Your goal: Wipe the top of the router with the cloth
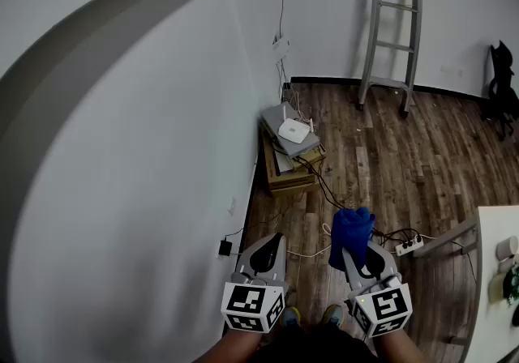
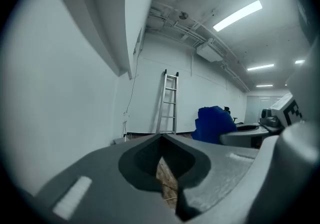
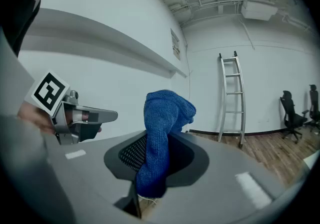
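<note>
A white router (image 1: 293,130) lies on a grey slab atop cardboard boxes (image 1: 288,172) against the wall, well ahead of both grippers. My right gripper (image 1: 359,256) is shut on a blue cloth (image 1: 351,236), which bunches up above its jaws; the cloth (image 3: 161,133) stands upright in the right gripper view. My left gripper (image 1: 270,249) is shut with nothing in it, its jaws meeting in the left gripper view (image 2: 167,180). The cloth (image 2: 212,124) also shows to its right there.
Cables run from the boxes to a white power strip (image 1: 409,245) on the wood floor. A black plug (image 1: 225,248) sits at the wall base. A metal ladder (image 1: 392,29) leans at the back. A black chair (image 1: 503,86) and a white table edge (image 1: 495,288) are at the right.
</note>
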The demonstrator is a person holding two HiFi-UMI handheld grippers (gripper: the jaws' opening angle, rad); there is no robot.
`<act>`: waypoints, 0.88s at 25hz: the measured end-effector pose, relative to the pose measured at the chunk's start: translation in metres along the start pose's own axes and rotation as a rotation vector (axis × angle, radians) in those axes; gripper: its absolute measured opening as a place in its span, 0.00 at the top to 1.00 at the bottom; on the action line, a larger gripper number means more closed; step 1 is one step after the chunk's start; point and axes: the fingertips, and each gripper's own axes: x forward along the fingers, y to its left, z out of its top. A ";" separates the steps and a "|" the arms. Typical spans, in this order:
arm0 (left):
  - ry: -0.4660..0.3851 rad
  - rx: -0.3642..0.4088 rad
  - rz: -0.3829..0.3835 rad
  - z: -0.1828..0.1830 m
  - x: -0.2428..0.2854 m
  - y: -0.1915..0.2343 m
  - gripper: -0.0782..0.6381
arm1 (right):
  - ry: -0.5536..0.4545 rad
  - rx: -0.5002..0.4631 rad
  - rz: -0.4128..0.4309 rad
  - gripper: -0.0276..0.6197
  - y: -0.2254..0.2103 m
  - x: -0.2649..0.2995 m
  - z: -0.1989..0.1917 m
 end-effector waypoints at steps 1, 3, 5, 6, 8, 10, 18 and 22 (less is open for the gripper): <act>0.002 -0.001 0.000 0.000 -0.001 0.001 0.89 | -0.001 -0.007 0.002 0.78 0.001 0.000 0.001; 0.004 -0.003 -0.001 0.001 -0.002 0.004 0.89 | -0.003 -0.017 0.004 0.78 0.003 0.000 0.004; 0.006 -0.004 -0.005 0.001 -0.003 0.005 0.89 | -0.005 -0.019 0.001 0.78 0.004 -0.001 0.005; 0.006 -0.004 -0.008 0.001 -0.004 0.005 0.89 | -0.007 -0.017 -0.002 0.78 0.005 -0.001 0.005; 0.004 -0.002 -0.017 0.000 -0.003 0.009 0.89 | -0.018 -0.018 -0.011 0.78 0.006 0.002 0.004; -0.001 0.002 -0.025 -0.002 0.002 0.020 0.89 | -0.027 -0.024 -0.024 0.78 0.006 0.012 0.001; 0.050 -0.005 -0.046 -0.008 0.068 0.039 0.89 | 0.001 -0.004 -0.053 0.78 -0.049 0.059 -0.003; 0.076 -0.012 -0.046 -0.010 0.145 0.052 0.89 | 0.024 0.004 -0.033 0.78 -0.099 0.120 -0.008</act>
